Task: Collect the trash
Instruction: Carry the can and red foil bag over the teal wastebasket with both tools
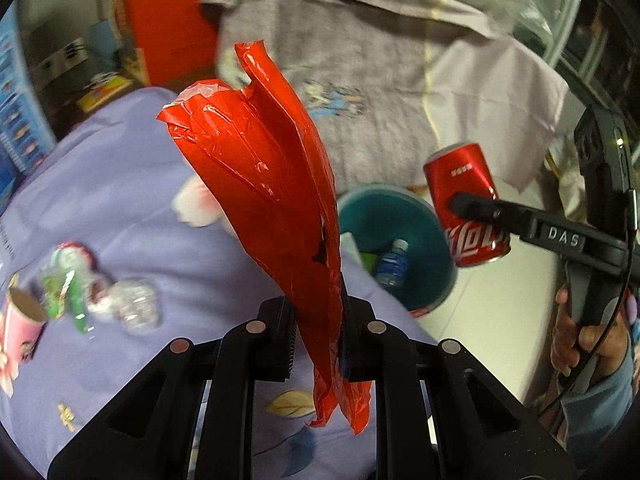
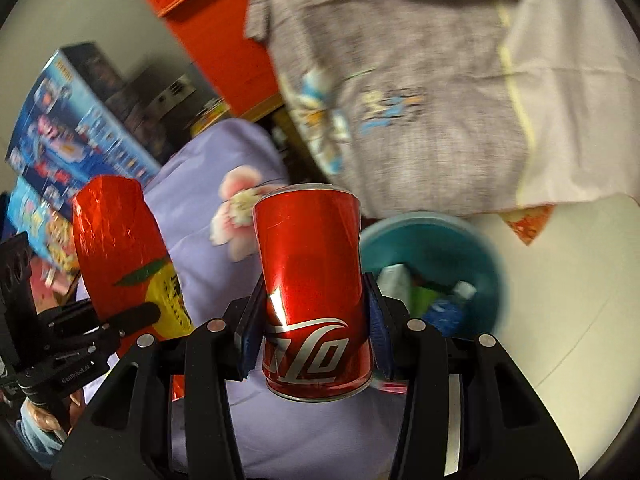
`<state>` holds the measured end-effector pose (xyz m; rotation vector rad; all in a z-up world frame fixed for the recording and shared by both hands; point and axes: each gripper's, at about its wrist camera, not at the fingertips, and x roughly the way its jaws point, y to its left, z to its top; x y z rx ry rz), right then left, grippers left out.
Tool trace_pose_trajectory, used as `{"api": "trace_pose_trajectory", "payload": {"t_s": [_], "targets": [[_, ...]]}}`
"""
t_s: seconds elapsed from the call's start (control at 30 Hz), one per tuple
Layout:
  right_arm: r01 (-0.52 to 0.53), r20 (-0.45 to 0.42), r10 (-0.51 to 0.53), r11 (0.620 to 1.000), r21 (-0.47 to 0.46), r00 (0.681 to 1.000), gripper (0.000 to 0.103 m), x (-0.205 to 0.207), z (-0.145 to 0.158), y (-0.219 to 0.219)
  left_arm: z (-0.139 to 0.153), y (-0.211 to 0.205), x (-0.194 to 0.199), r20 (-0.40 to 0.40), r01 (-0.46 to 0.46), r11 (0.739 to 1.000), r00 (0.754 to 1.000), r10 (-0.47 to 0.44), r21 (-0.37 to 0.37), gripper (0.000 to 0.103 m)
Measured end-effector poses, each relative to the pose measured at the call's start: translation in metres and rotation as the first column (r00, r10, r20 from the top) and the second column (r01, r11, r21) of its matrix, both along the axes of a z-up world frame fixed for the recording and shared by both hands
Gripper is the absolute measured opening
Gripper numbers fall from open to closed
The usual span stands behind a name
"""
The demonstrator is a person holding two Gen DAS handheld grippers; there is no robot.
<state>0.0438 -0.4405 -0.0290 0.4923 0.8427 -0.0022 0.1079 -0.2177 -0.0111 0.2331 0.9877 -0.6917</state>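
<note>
At the far left of my left view, a pink paper cup point(image 1: 20, 322) lies on its side on the lavender floral bedsheet point(image 1: 132, 160), just beside a green-and-white wrapper point(image 1: 64, 292) and a crumpled clear plastic bit point(image 1: 134, 306), all soft with blur. My left tongs point(image 1: 316, 340) are clamped on a glossy red foil snack bag point(image 1: 260, 168): the pads pinch its narrow, crinkled end and the flat, creased body rises up and away, with a torn tail hanging below the pads. Right of the bag, past the bed's edge, a round teal bin point(image 1: 420, 216) sits on the pale floor, holding a small blue-labelled plastic bottle point(image 1: 394, 262) and some cartons. Further right, my right tongs point(image 2: 316, 320) grip a smooth red Coca-Cola can point(image 2: 312, 280) by its sides, blue pads pressed to the metal cylinder; the can is held upright, above the near left of the bin. Behind everything hangs a grey woven cloth point(image 1: 360, 80) with a cartoon print and a pale yellow seam.
</note>
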Motion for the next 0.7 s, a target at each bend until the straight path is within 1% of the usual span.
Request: {"api": "trace_pose_trajectory", "payload": {"t_s": [0.1, 0.27, 0.47, 0.7], "targets": [[0.048, -0.011, -0.048, 0.999, 0.011, 0.999, 0.043, -0.012, -0.008, -0.025, -0.007, -0.029, -0.002, -0.017, 0.054, 0.998, 0.998, -0.053, 0.017, 0.017], [0.099, -0.030, -0.098, 0.995, 0.027, 0.995, 0.043, -0.024, -0.019, -0.051, -0.022, -0.069, -0.005, -0.049, 0.129, 0.991, 0.991, -0.127, 0.037, 0.018], [0.134, -0.054, -0.133, 0.990, 0.030, 0.990, 0.043, -0.026, -0.029, -0.072, -0.040, -0.105, -0.001, -0.092, 0.184, 0.981, 0.980, -0.178, 0.057, 0.019], [0.152, -0.081, -0.148, 0.987, 0.045, 0.986, 0.043, -0.020, -0.040, -0.086, -0.053, -0.131, 0.006, -0.118, 0.222, 0.973, 0.970, -0.214, 0.064, 0.019]]}}
